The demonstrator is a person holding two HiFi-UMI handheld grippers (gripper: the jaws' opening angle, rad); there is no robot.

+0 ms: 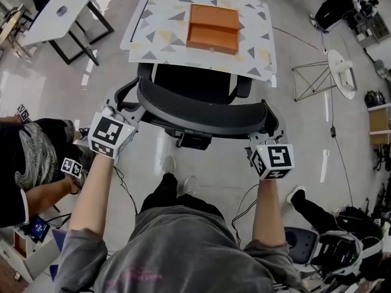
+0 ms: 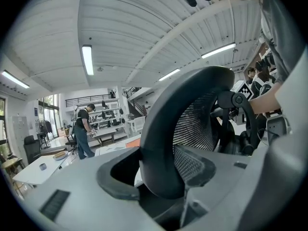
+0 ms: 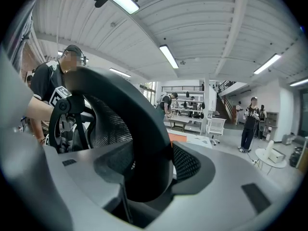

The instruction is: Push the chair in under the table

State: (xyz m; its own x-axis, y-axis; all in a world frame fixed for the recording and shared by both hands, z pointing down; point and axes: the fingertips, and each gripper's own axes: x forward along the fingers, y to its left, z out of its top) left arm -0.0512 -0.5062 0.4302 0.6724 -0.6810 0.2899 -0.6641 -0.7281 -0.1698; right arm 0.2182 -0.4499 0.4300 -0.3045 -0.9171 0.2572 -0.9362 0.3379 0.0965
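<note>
A black mesh office chair stands in front of the patterned white table (image 1: 159, 23), its seat (image 1: 189, 81) partly under the table's near edge. The curved backrest (image 1: 201, 112) faces me. My left gripper (image 1: 125, 113) is shut on the backrest's left end. In the left gripper view the thick black rim (image 2: 168, 129) fills the space between the pads of that gripper (image 2: 161, 177). My right gripper (image 1: 264, 138) is shut on the right end. The right gripper view shows the rim (image 3: 130, 114) wedged between that gripper's (image 3: 144, 172) pads. An orange box (image 1: 212, 27) lies on the table.
A second white table (image 1: 61, 11) stands at the far left. A person in a black shirt (image 1: 30, 157) is close on my left, and another person (image 1: 330, 224) sits low at the right. A round white side table (image 1: 341, 72) and a wire frame (image 1: 311, 81) stand to the right.
</note>
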